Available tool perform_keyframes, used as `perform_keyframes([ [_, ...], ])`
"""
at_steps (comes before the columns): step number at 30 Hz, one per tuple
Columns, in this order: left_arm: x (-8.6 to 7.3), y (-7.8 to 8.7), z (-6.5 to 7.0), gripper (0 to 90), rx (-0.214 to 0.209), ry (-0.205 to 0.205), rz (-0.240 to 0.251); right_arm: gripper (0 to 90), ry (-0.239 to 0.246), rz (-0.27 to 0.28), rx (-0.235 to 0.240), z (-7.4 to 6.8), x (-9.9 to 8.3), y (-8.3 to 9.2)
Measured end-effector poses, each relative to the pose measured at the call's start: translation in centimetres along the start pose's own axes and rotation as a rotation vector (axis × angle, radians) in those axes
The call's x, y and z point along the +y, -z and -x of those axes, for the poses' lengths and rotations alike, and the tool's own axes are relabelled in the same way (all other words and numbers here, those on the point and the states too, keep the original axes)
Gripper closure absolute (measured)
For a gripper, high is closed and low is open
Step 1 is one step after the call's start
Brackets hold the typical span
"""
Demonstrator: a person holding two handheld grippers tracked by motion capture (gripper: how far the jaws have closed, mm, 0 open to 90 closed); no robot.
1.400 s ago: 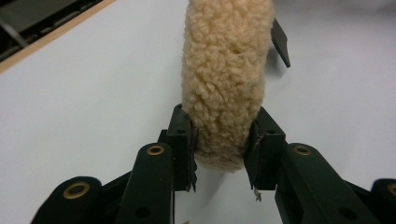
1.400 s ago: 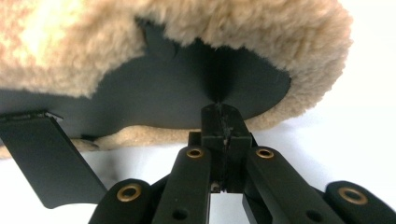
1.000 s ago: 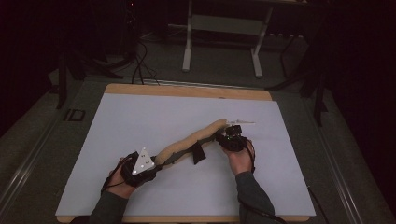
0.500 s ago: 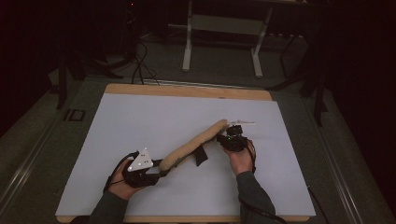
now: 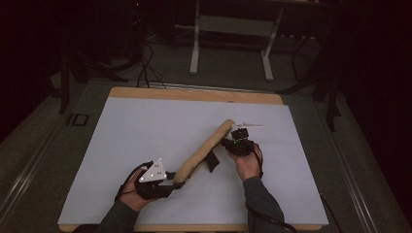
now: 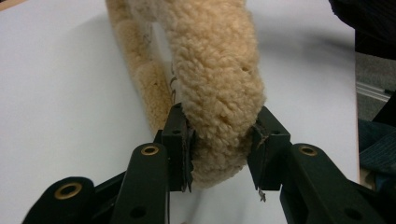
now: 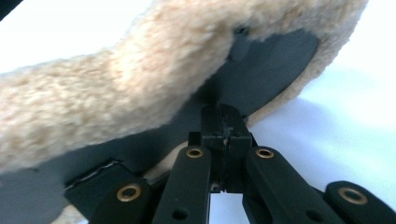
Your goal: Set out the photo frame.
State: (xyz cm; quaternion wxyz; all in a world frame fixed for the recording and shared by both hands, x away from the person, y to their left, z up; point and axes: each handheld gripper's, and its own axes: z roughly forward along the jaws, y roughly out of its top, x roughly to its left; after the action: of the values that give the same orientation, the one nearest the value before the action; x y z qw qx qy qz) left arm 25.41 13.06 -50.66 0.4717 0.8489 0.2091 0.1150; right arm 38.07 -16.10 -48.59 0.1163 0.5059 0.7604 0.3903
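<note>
Left hand-held gripper half-open, just closing, pinches fleece pad end; right hand-held gripper shut on its dark backing; no writing legible.

Fleece pad ends beyond frame

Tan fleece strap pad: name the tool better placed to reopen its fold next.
Left, probably: the left tool straddles the tan fleece strap pad's free end, while the right tool pins its dark lining edge.
</note>
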Motion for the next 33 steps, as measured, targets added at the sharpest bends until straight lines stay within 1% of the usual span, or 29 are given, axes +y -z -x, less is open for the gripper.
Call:
perform_keyframes([
  [3,0.1,-0.2,0.3,64.9,0.0,-0.006,-0.001,89.8,0.008,-0.001,0.011,-0.3,0.1,-0.1],
  [12,0.6,-1.2,1.3,64.9,-0.002,-0.025,0.002,89.8,0.017,-0.011,0.028,-0.5,0.1,-0.1],
  [15,0.8,-1.6,1.7,64.9,0.004,-0.036,0.0,89.8,0.023,-0.011,0.037,-0.7,0.2,-0.1],
  [17,1.0,-1.8,1.9,64.9,0.008,-0.036,-0.002,89.8,0.025,-0.014,0.043,-0.8,0.2,-0.1],
  [18,1.0,-1.9,2.0,64.9,0.01,-0.036,-0.003,89.8,0.034,-0.018,0.057,-1.1,0.2,-0.2],
  [20,1.1,-2.1,2.2,64.9,0.013,-0.032,0.0,89.8,0.039,-0.018,0.06,-1.2,0.2,-0.2],
  [24,1.3,-2.5,2.6,64.9,0.017,-0.034,0.003,89.8,0.064,-0.024,0.079,-2.0,0.3,-0.3],
  [27,1.4,-2.9,2.9,65.0,0.026,-0.041,0.005,89.8,0.078,-0.024,0.085,-2.4,0.4,-0.2],
  [33,1.6,-3.3,3.3,64.2,0.04,-0.037,0.007,89.9,0.103,-0.026,0.095,-2.9,0.5,0.1],
])
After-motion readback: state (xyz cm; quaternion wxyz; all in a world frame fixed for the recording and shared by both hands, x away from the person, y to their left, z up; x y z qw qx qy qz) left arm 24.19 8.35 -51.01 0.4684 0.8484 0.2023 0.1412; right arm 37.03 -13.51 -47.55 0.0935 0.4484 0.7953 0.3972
